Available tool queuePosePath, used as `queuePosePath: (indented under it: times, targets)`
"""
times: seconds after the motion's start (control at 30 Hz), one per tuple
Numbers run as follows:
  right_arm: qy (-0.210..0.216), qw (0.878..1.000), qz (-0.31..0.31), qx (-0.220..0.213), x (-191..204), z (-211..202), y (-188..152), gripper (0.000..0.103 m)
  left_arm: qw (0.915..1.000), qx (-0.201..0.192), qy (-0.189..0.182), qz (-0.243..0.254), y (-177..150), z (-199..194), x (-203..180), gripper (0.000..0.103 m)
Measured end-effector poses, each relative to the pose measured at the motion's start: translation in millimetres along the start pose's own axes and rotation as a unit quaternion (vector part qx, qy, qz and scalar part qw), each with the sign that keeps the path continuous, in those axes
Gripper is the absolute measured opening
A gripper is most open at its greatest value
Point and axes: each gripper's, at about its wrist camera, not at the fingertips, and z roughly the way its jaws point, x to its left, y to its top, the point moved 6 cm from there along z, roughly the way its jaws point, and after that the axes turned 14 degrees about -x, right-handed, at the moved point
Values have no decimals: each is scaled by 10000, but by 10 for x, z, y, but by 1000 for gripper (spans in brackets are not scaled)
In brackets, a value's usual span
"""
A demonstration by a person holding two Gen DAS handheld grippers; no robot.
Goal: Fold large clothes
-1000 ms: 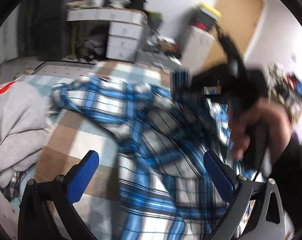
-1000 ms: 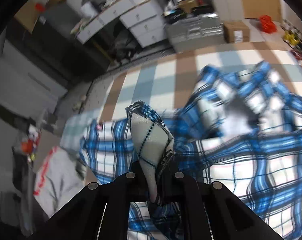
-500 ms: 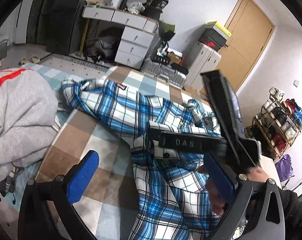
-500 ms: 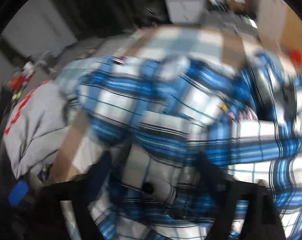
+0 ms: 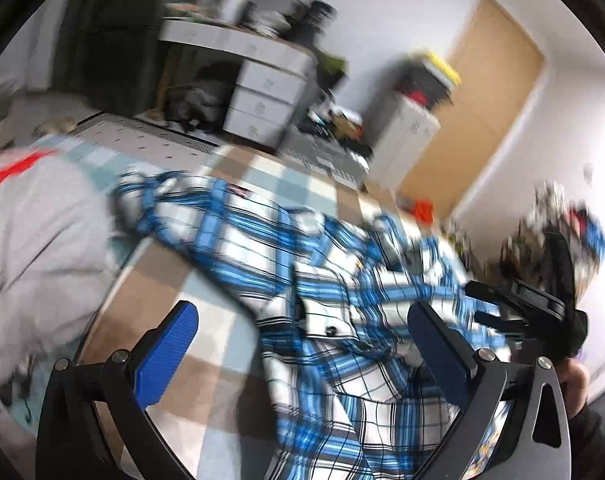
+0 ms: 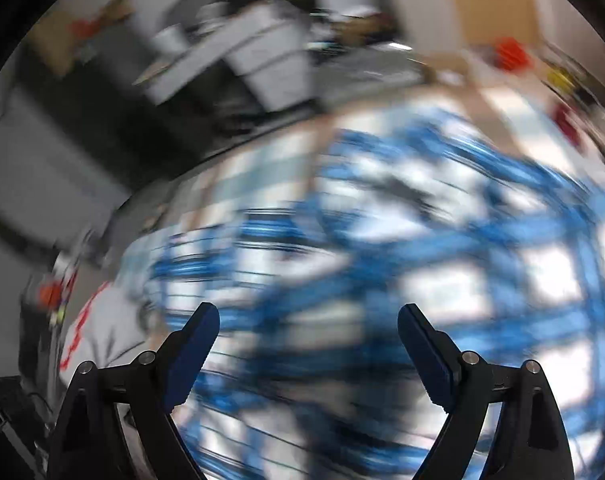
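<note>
Blue-padded left gripper [image 5: 302, 344] angled down, fingers spread empty over plaid shirt [image 5: 322, 280], right gripper [image 6: 308, 344] likewise released

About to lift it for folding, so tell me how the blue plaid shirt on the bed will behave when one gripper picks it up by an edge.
The plaid shirt lies rumpled and creased, so it is probably floppy and will drape. It sprawls wide across the checked cover, so a single pinch likely leaves most of it trailing. It looks thin, so probably light.

Motion-blurred plaid shirt [image 6: 382, 264], right view
</note>
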Motion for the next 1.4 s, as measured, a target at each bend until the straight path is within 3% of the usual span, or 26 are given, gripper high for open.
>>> queuePosePath:
  times: [0.1, 0.17, 0.27, 0.3, 0.4, 0.47, 0.57, 0.63, 0.73, 0.83, 0.93, 0.97, 1.07, 1.13, 1.27, 1.4]
  targets:
    - [-674, 9974, -71, -228, -692, -181, 2, 91, 9961, 532, -278, 645, -48, 354, -351, 102]
    - [-1118, 9934, -237, -33, -1033, -175, -25, 91, 9894, 793, -389, 1155, -122, 611, -624, 102]
    - [-1741, 9829, -473, 378, -1534, -142, -167, 91, 9820, 1070, -378, 1511, -241, 966, -871, 102]
    - [-1738, 9823, -452, 529, -1626, -107, -233, 91, 9783, 1277, -424, 1575, -305, 1076, -922, 102]
    - [-1681, 9815, -832, 385, -1637, -102, -268, 91, 9697, 1892, -330, 1510, -534, 1398, -930, 102]
    - [-1585, 9831, -881, 269, -1565, -153, -213, 88, 9695, 1969, -205, 1443, -598, 1493, -888, 102]
    - [-1327, 9859, -966, -320, -1433, -368, -28, 88, 9671, 2013, -35, 1557, -650, 1591, -855, 102]
    - [-1128, 9891, -933, -184, -1399, -318, -43, 88, 9634, 2184, 71, 1551, -705, 1660, -815, 102]
    - [-1161, 9895, -753, 404, -1545, -53, -273, 90, 9585, 2424, 190, 1490, -828, 1734, -689, 102]
    - [-1358, 9831, -1180, 327, -1494, -57, -274, 89, 9638, 2249, 176, 1422, -739, 1572, -621, 102]
    - [-823, 9913, -1020, 96, -1156, -221, -180, 89, 9750, 1866, -71, 1206, -527, 1198, -569, 102]
    - [-457, 9921, -1168, 8, -939, -291, -117, 89, 9798, 1606, 43, 1188, -425, 994, -478, 102]
    - [120, 9856, -1666, -247, -254, -426, 99, 90, 9881, 1122, 496, 927, -278, 483, -147, 102]
    - [313, 9786, -2009, -321, 329, -426, 231, 99, 9908, 1005, 684, 595, -287, 212, 49, 102]
    - [645, 9646, -2545, -256, 1477, -141, 368, 103, 9855, 946, 1386, -240, -391, -179, 539, 102]
    - [1312, 9628, -2314, 466, 2612, 548, 344, 103, 9798, 591, 1755, -753, -442, -387, 936, 102]
